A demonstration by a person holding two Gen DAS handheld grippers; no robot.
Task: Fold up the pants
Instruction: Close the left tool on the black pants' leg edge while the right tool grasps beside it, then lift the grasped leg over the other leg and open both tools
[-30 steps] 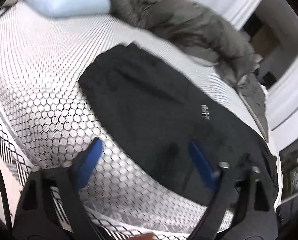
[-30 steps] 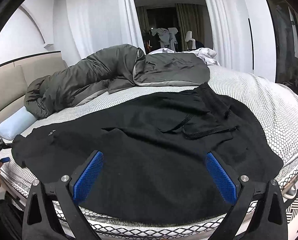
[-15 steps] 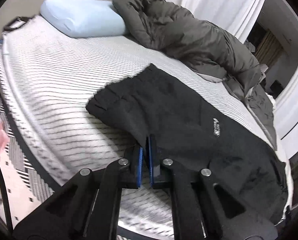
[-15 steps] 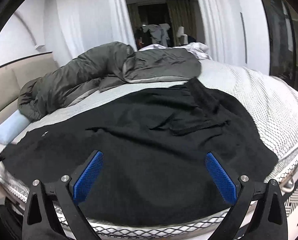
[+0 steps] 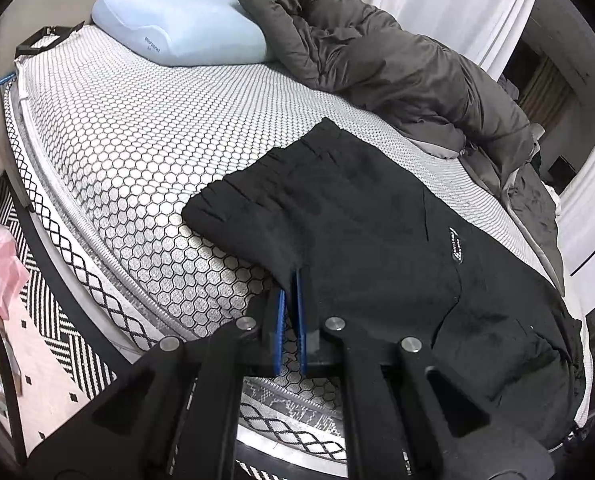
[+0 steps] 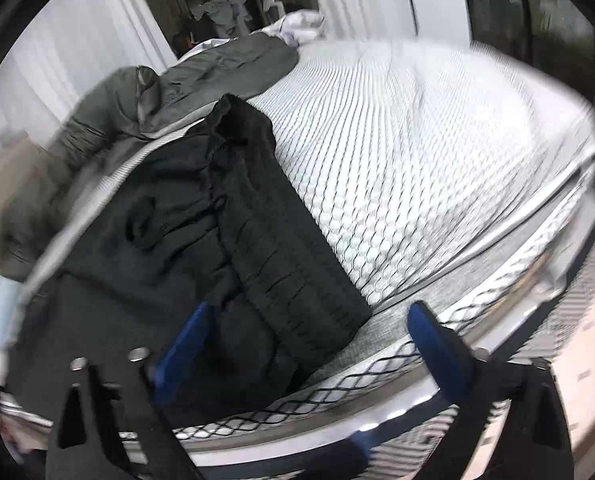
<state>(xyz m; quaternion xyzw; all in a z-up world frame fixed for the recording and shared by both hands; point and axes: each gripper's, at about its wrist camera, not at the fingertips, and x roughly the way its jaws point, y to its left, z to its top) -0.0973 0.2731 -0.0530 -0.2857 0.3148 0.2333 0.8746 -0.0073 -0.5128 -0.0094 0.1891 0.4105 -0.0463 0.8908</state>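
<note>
Left wrist view: left tool (image 5: 290, 288) pinches pants (image 5: 377, 240) hem; pillow (image 5: 181, 32), duvet (image 5: 377, 56) behind; right tool (image 6: 309, 344) wide open

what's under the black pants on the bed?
The black pants lie on the honeycomb-patterned mattress, which shows all around them. Whatever is directly beneath the fabric is covered. The left gripper pinches their near edge.

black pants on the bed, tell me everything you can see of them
The black pants are soft, matte knit, lying spread along the near edge of the honeycomb-patterned mattress. A small white logo sits on one leg; the ribbed, gathered waistband and a drawstring show in the right view. The left tool is shut on the hem edge; the right tool is open at the waistband corner.
</note>
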